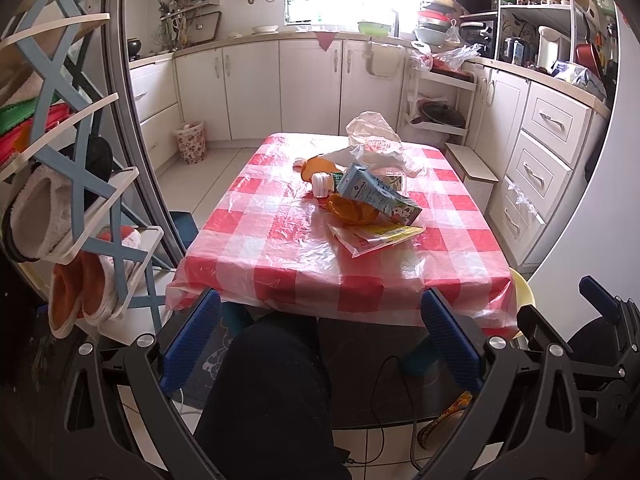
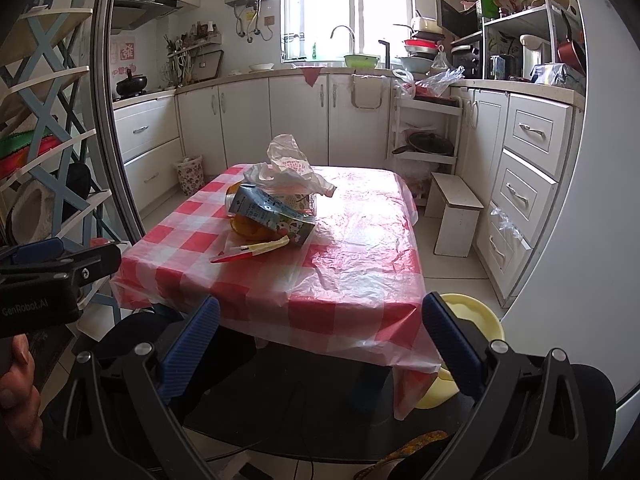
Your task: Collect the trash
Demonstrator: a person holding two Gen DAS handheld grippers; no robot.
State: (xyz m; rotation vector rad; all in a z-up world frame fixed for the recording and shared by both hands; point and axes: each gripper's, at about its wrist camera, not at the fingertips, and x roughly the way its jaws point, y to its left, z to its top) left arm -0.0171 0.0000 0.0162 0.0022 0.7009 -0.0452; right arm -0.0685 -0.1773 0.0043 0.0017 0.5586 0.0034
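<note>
A pile of trash lies on the red-and-white checked table (image 1: 280,248): a blue carton (image 1: 376,194), a white plastic bag (image 1: 376,140), an orange lid or dish (image 1: 352,210), a small white bottle (image 1: 322,185) and a flat yellow-red wrapper (image 1: 372,236). The carton (image 2: 268,214), bag (image 2: 288,164) and wrapper (image 2: 252,250) also show in the right wrist view. My left gripper (image 1: 320,336) is open and empty, below the table's near edge. My right gripper (image 2: 320,340) is open and empty, also short of the table (image 2: 360,264).
A floral waste bin (image 1: 191,142) stands on the floor by the far-left cabinets. A shoe rack (image 1: 80,200) is at the left. A small white stool (image 2: 456,216) and drawers (image 2: 524,184) are at the right. A yellow stool (image 2: 476,320) sits by the table's near right corner.
</note>
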